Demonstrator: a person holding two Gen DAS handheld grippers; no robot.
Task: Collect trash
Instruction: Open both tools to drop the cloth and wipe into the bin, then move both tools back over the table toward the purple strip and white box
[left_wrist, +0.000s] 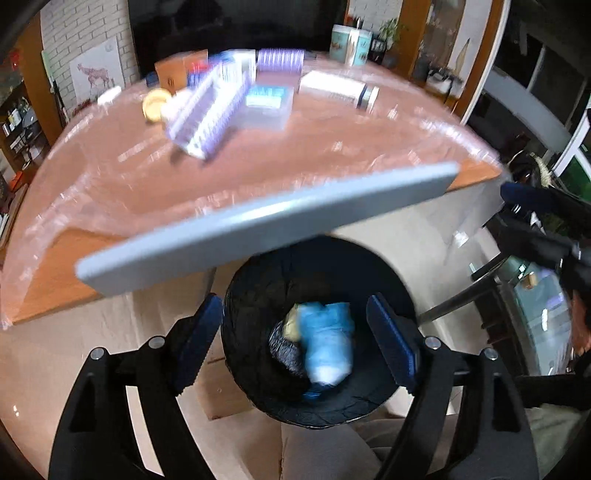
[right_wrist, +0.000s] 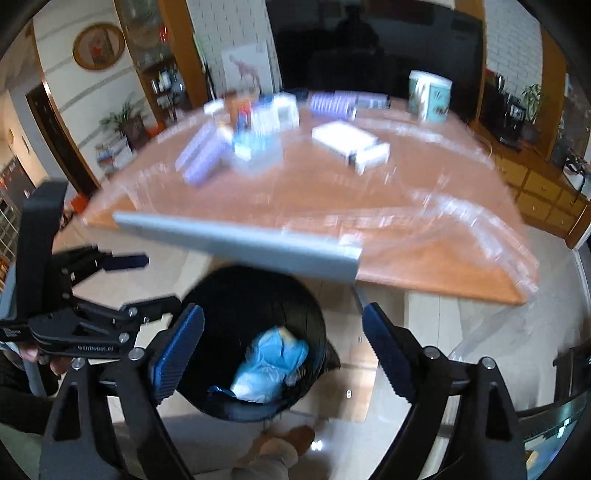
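The round black bin lined with a black plastic bag (left_wrist: 317, 332) stands on the pale tile floor just beside the wooden table covered w/ clear plastic film (left_wrist: 110, 206). Inside lies a crumpled light-blue plastic wrapper (left_wrist: 327, 341), w/ a small yellowish piece and some dark scrap next to it. A flat grey lid panel (left_wrist: 266, 225) hangs tilted above the bin mouth; what holds it up I cannot tell.

Risks, as I judge them: both pictures are blurred, so the grippers seem to move fast. A fast reach back to the table could knock the grey lid panel, or the bin itself, bc both tools are very near to its rim. The film on the table is loose and wrinkled, so a finger may catch it and drag the boxes (right_wrist: 236, 140) that stand well apart on the far side. These boxes and a purple-white pack (left_wrist: 207, 118) look like stock, not trash; to take a wrong one is possible.

Left gripper (left_wrist: 301, 341): fingers wide apart, nothing between them, hovering over the bin opening, no contact visible. Right gripper (right_wrist: 282, 350): also spread wide and empty, above the bin and the floor; its left blue pad (right_wrist: 177, 356) overlaps the rim in the view, but touching or not, I cannot tell.
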